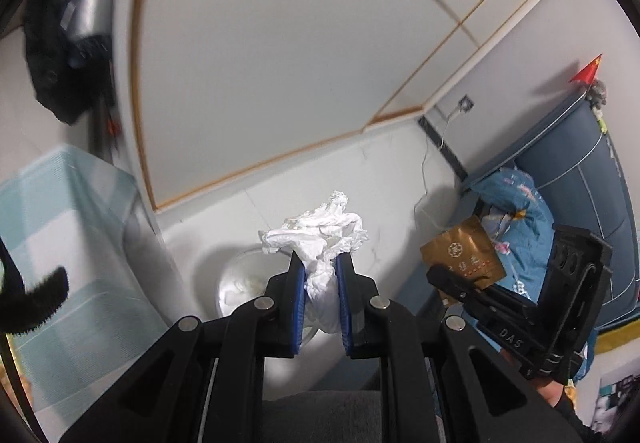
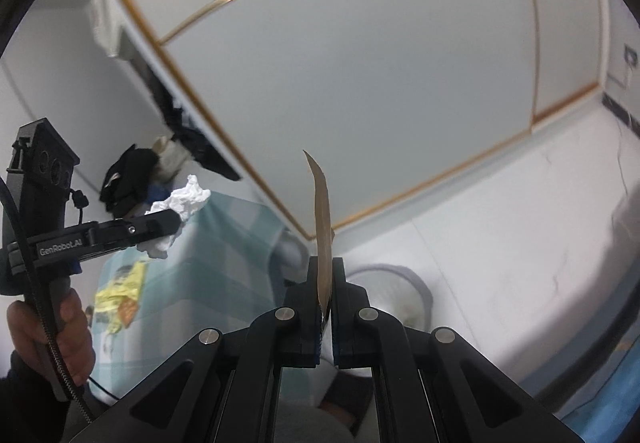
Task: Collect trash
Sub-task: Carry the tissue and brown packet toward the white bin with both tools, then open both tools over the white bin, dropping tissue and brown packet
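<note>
Crumpled white tissue [image 1: 320, 243] sits clamped between the blue pads [image 1: 298, 299] of the left gripper [image 1: 320, 263], low centre of the left wrist view, its ruffled top sticking out past the fingertips. Brown packet [image 2: 323, 227] is pinched edge-on in the right gripper [image 2: 325, 275], low centre of the right wrist view, jaws narrowed tight on it; the packet stands upright above the tips. Seen from the left, the same packet shows its gold-brown face at centre right. A hand [image 2: 52, 339] grips the left handle, lower left. Just beyond both grippers: a round white-lined bin [image 2: 400, 291] on pale floor. Farther left, a pale blue checked cloth [image 1: 60, 223]. Far right, a blue patterned bundle [image 1: 520, 211] against a dark blue headboard [image 1: 580, 171].
</note>
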